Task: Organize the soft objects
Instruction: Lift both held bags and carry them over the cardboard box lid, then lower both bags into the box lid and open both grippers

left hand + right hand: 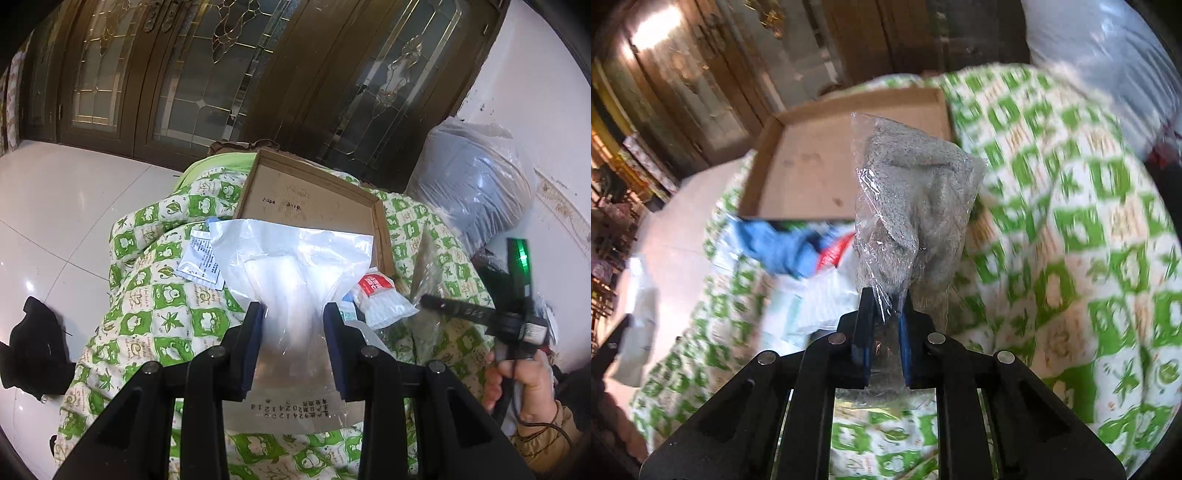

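Spread across a mound over a pale tiled floor [55, 206]: a green-and-white patterned quilt [155, 295], in front of dark wooden doors [207, 74] with leaded glass. At right, against the white wall, a large clear sack [476, 184] stuffed with grey fabric. Resting on the quilt's crest, an open, shallow cardboard box [314, 199], its floor bare. Clamped in the left gripper [295, 314]: a clear plastic bag [295, 266] of white material, its far edge overlapping the box's near rim. Pinched shut in the right gripper [886, 299]: a crinkled clear packet [916, 195] of grey fluffy cloth, held up in front of the box's near right corner, background blurred. Lying just beside the white bag on the quilt: a small red-labelled pack [380, 295] and a printed sachet [201, 258]. At the frame's right edge, a hand [517, 376] around the right gripper's handle.
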Available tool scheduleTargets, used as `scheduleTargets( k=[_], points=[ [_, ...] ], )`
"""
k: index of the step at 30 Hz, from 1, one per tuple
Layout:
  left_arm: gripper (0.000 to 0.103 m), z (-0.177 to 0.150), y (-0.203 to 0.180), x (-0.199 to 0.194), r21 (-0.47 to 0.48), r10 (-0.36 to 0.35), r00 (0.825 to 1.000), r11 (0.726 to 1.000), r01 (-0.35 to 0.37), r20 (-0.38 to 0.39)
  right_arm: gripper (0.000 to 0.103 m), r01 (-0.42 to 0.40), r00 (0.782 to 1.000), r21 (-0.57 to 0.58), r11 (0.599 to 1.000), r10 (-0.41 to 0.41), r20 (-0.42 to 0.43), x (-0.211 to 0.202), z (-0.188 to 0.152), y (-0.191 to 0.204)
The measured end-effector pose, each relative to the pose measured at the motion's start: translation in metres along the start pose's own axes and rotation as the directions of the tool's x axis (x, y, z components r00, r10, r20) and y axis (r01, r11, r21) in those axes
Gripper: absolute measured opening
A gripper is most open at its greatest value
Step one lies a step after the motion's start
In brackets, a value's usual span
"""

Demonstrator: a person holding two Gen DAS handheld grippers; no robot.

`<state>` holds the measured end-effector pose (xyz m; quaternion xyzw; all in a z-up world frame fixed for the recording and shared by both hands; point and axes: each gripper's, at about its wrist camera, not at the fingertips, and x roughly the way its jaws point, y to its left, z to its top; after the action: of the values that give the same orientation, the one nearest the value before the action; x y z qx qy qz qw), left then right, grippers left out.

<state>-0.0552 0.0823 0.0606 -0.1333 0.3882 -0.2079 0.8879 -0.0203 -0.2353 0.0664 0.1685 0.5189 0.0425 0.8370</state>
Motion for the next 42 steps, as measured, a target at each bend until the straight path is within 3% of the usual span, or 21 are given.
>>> scheduleTargets(
  k=[11,19,27,42],
  points=[
    [0.033,0.015,0.005,0.039,-0.023,-0.041,0.999,0.999,0.041,-0.009,0.011,-0.144,0.988,-0.100,0.985,0.149,0.047,-0.007,0.013,0.021],
    [0.033,0.043,-0.007,0.075,0.024,-0.031,0.999,0.999,0.032,-0.032,0.011,-0.130,0.990,-0.057,0.990,0.133,0.051,0.025,0.041,-0.006],
    [0.033,0.087,-0.032,0.127,0.096,-0.017,0.999,0.995,0.021,-0.044,0.012,-0.135,0.986,-0.016,0.991,0.136,0.099,0.055,0.101,-0.015],
    [0.035,0.120,-0.027,0.237,0.153,0.122,0.985,0.983,-0.103,-0.123,0.012,-0.054,0.998,-0.055,0.997,0.055,0.015,0.147,0.147,-0.019]
  ],
)
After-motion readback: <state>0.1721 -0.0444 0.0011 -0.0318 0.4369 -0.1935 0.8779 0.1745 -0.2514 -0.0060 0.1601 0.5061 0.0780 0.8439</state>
